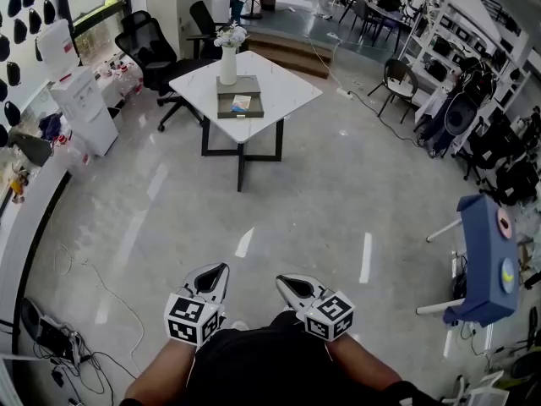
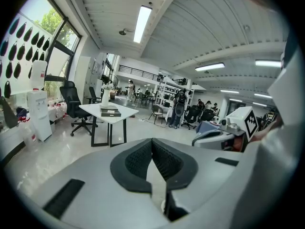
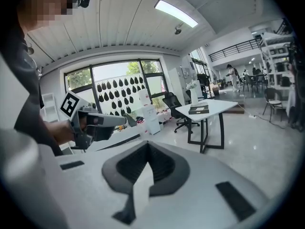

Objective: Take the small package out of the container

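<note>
Well back from the white table [image 1: 283, 87], the person stands on the pale glossy floor [image 1: 338, 201] with both tools held low against the body. The left gripper [image 1: 220, 269] has its two dark pads pressed flat together with nothing between them, as its own view shows where the ribbed pads [image 2: 164, 159] meet along a closed seam. The right gripper [image 1: 285, 282] is likewise closed and empty, its pads [image 3: 159, 163] touching along their length in the right gripper view. Each carries its cube of square markers, and the two sit side by side, apart from one another, both aimed toward the table. On the tabletop lies the flat dark container [image 1: 226, 112], and the small package [image 1: 241, 102], pale with a bluish tint, rests on top of it; whether it sits down inside a recess cannot be made out at this range. Just behind the container stands a white vase [image 1: 228, 66] holding pale flowers [image 1: 230, 35]. From the left gripper view the table [image 2: 121, 114] and container [image 2: 110, 112] appear far off to the left, and from the right gripper view they sit far off to the right [image 3: 198, 110]. Black office chairs [image 1: 145, 45] stand beyond the table, and a blue stand [image 1: 482, 260] is off to the person's right.
</note>
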{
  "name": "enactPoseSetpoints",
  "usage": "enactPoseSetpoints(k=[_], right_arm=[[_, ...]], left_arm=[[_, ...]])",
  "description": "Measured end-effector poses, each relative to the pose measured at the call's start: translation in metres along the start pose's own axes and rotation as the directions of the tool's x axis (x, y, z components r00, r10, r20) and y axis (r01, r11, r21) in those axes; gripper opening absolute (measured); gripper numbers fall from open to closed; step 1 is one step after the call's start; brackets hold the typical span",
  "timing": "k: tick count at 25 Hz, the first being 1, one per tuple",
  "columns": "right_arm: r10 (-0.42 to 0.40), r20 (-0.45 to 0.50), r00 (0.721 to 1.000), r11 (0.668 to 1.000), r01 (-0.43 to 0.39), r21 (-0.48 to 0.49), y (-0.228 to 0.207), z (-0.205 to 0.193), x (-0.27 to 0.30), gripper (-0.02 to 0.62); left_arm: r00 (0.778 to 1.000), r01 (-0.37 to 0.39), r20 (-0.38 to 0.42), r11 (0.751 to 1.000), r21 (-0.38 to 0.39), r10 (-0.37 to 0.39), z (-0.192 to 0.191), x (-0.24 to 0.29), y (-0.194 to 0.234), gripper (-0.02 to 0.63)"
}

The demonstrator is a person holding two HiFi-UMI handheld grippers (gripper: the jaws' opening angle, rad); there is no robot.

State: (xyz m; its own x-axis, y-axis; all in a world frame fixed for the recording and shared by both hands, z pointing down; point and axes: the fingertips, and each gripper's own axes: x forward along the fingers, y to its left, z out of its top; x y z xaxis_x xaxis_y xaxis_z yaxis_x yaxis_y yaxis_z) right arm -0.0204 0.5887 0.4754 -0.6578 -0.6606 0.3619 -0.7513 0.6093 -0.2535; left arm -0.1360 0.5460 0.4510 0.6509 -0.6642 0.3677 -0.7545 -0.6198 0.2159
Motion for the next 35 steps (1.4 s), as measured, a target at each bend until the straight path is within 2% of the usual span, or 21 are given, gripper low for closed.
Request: enactPoseSetpoints(k=[9,19,28,35], right_arm=[[-0.002,-0.009,1.000,1.000,0.002,0.001,0.008,0.002,0.014,-0.003],[-0.007,-0.015,1.000,1.000,0.007,0.011,-0.004,0.008,0.023,-0.003],[0.004,0.004,1.000,0.999,-0.004,0.042,-0.054,0.029,0.055,-0.003],[0.007,0.007,1.000,0.998,-0.007,0.069,-0.119,0.061,0.097,-0.003]], left_arm=[[1.000,-0.022,-0.007,1.000,-0.021,0.022,-0.008,-0.012,0.019,0.002],[1.000,-0.010,-0.029,1.000,-0.030,0.009,-0.011,0.004,0.025,0.002],[0.997,-0.021,-0.069,0.998,-0.051,0.017,-0.003,0.051,0.046,0.002],[0.996,-0.035,-0.081,0.998,-0.056,0.031,0.035,0.114,0.081,0.002]])
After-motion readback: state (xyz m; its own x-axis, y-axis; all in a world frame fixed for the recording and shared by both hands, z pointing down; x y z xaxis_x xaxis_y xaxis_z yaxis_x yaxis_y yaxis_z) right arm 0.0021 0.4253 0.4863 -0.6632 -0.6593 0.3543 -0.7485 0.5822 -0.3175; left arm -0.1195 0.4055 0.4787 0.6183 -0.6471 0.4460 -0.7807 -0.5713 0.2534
